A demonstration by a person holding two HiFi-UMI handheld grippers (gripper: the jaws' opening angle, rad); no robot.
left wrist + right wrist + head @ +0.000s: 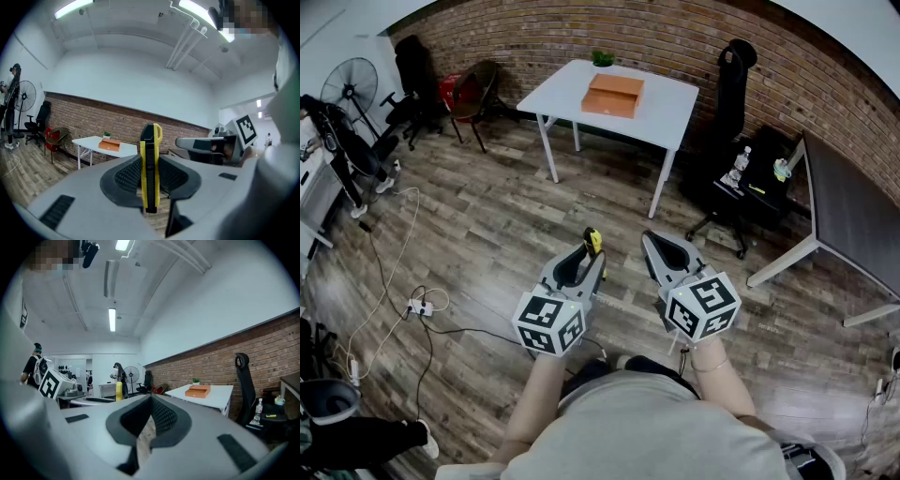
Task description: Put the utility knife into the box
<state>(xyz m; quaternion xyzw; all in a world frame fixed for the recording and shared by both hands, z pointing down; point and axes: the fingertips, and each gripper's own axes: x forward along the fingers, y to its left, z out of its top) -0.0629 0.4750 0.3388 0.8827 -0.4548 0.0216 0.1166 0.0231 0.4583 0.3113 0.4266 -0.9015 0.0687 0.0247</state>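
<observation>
Two hand-held grippers are positioned side by side above the wooden floor (487, 234), both aimed toward the white table (675, 108); left gripper (589, 251): pads clamped on the utility knife (150, 168), which stands upright between them (yellow-and-black body, upper end projecting past the jaw tips); right gripper (652, 242): jaws brought together at the tips, nothing between them. Orange box (613, 95): resting on the table top, with a small green plant (602, 58) near it at the far edge; knife and box are well apart. Black office chair (733, 89): to the right of the table, against the brick wall (675, 37).
</observation>
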